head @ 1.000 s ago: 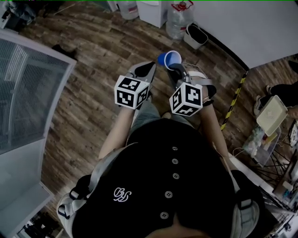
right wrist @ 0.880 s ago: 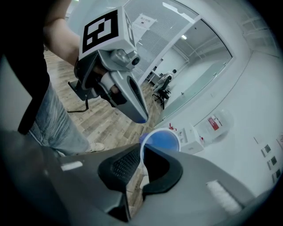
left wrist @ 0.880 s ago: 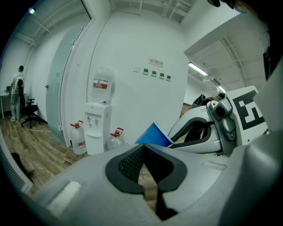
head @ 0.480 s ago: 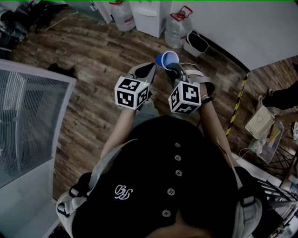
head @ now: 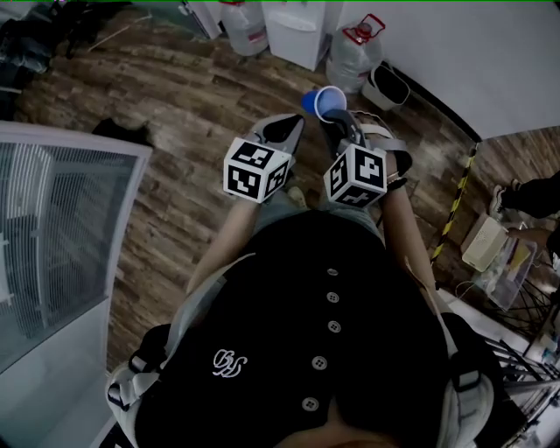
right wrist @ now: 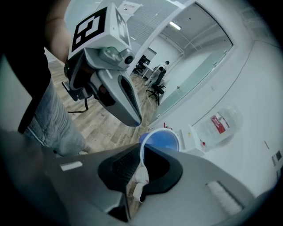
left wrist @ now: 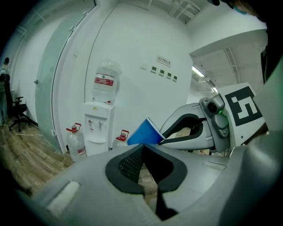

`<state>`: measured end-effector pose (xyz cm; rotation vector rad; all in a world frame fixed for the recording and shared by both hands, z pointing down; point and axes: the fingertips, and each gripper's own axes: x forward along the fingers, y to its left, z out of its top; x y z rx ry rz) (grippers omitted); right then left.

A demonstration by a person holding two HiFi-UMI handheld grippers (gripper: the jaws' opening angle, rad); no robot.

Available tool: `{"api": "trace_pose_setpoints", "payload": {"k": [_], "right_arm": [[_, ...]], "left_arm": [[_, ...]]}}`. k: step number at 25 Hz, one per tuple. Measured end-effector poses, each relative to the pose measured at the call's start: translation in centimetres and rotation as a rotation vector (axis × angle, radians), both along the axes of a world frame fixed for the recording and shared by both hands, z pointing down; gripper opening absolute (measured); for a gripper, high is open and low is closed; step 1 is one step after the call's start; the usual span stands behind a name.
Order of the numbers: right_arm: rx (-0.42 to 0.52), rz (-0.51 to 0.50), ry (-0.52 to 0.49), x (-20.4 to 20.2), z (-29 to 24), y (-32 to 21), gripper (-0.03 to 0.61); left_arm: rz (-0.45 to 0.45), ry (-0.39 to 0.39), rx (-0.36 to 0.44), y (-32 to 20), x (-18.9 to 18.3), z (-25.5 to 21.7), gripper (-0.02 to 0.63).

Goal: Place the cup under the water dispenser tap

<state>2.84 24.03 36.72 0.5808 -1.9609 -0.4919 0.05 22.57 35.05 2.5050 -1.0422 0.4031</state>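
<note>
A blue paper cup (head: 329, 103) is held by its rim, tilted, with my right gripper (head: 343, 122) shut on it. In the right gripper view the cup's rim (right wrist: 160, 140) is pinched between the pads of the right gripper (right wrist: 141, 154). My left gripper (head: 293, 124) travels beside it, shut and empty. The left gripper view shows the cup (left wrist: 143, 132) ahead of the left gripper (left wrist: 142, 148). The white water dispenser (head: 293, 26) stands ahead against the wall, with a bottle on top (left wrist: 105, 86); its taps (left wrist: 91, 126) are some way off.
Large water bottles (head: 357, 52) (head: 243, 16) stand on the wood floor on either side of the dispenser, with a bin (head: 389, 86) to the right. A glass partition (head: 52, 227) runs along the left. Striped tape (head: 457, 206) and another person (head: 529, 197) are at the right.
Both grippers and the cup have moved forward across the floor; the dispenser and bottles now sit closer. The grip on the cup is unchanged.
</note>
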Motion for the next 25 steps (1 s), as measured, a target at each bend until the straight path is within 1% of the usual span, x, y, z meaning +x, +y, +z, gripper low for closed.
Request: {"api": "trace_pose_setpoints", "payload": {"k": [5,9,13,19,22,25], "right_arm": [[-0.065,-0.035,0.004,-1.3,1.8,-1.0,0.026],[-0.063,-0.055,0.002,-2.7,2.2,-2.6,0.026],[-0.078,-0.061,0.009,-3.7,2.7,-4.1,0.026],[-0.097,-0.049,0.007,-3.9,3.1,-7.8,0.026],[-0.09,-0.053,0.019,-3.9,3.3,-10.4,0.026],[-0.089,-0.054,0.003,-3.8,3.3,-13.3,0.026]], "left_arm": [[-0.02,0.013,-0.009,-1.9,-1.4,0.5,0.002],[-0.045,0.032,-0.001,-3.7,-2.9,0.2,0.002],[-0.055,0.031,-0.016,-5.4,-4.2,0.7,0.002],[-0.068,0.026,-0.029,-9.5,-5.2,1.1,0.002],[-0.074,0.024,-0.032,-12.0,-5.4,1.3,0.002],[-0.081,0.035,-0.032,-15.1,-5.3,1.3,0.002]]}}
